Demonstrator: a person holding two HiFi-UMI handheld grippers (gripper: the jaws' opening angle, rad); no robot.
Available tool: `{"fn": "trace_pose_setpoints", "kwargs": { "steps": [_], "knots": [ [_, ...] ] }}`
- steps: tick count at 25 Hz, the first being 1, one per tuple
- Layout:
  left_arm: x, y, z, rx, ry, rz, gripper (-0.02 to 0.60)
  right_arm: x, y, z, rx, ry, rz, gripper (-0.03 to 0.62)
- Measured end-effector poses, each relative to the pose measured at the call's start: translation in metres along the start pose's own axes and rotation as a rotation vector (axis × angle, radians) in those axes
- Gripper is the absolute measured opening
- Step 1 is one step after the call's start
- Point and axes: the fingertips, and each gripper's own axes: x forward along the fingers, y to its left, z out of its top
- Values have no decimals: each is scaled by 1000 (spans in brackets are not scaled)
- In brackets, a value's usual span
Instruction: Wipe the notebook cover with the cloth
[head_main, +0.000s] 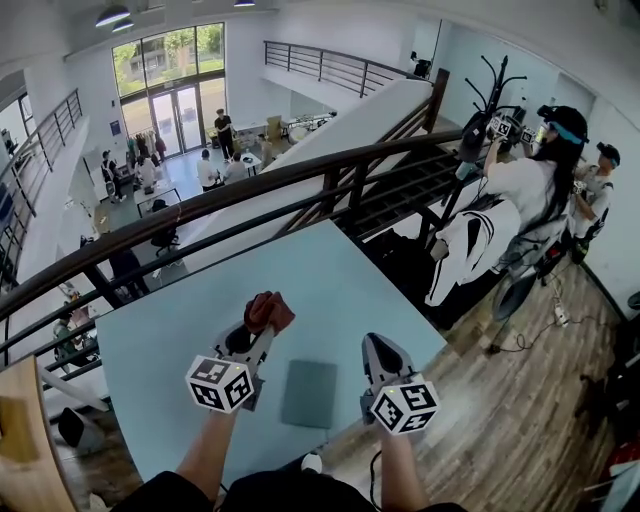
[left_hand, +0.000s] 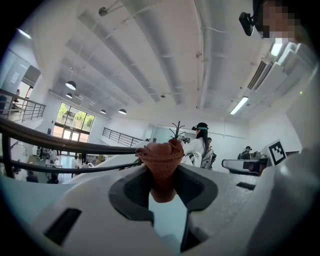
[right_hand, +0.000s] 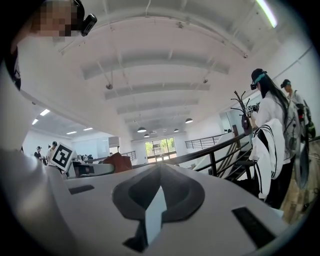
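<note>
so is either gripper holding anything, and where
The left gripper pinches the cloth at its bunched middle, folds bulging past the tips. The right gripper is shut, empty.

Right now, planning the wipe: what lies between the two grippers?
Head view shows the notebook, flat on the table, between the left gripper, gripping the cloth, and right gripper.

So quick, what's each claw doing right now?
Left claw: shut on the cloth.
Right claw: shut, empty.
</note>
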Motion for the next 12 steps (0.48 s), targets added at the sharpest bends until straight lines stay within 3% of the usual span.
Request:
{"fn": "trace_pose_setpoints", "kwargs": {
  "steps": [12],
  "knots": [
    [1, -2, -3, 11, 9, -9, 127, 0, 1, -6, -8, 13, -1, 6]
  ]
}}
